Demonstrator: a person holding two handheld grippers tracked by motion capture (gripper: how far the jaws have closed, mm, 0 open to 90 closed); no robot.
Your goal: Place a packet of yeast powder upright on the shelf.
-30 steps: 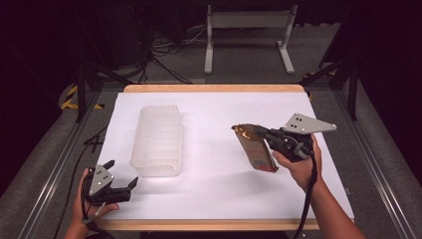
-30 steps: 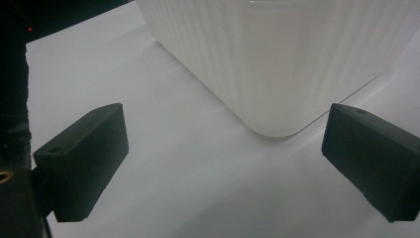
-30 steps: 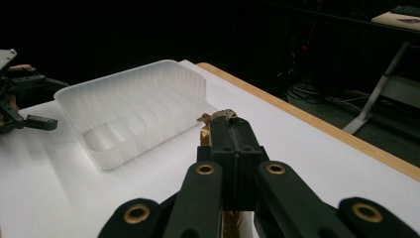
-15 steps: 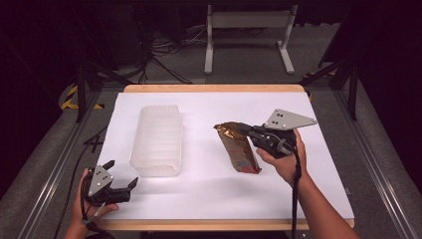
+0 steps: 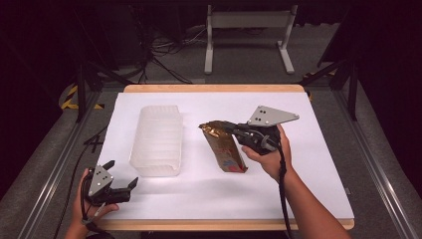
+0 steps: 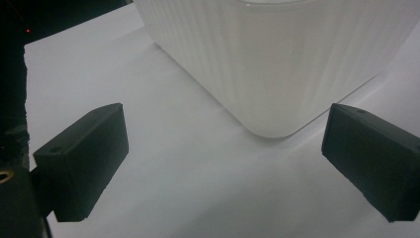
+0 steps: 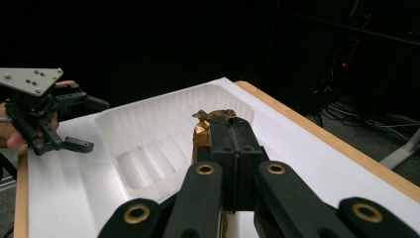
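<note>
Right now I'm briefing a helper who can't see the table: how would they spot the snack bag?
On the white-covered table, look right of the clear ribbed plastic tray. The crinkled gold foil snack bag hangs there, pinched at its top by the right hand-held gripper. It is the one shiny, coloured thing on the white surface.

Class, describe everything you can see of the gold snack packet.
The gold snack packet is a crinkled foil pouch, brown-gold with red and yellow print near its lower end. It hangs tilted, its top edge pinched in the shut right tongs, lower end close to the white table cover; contact there is unclear. It is beside the clear plastic tray, apart from it.
</note>
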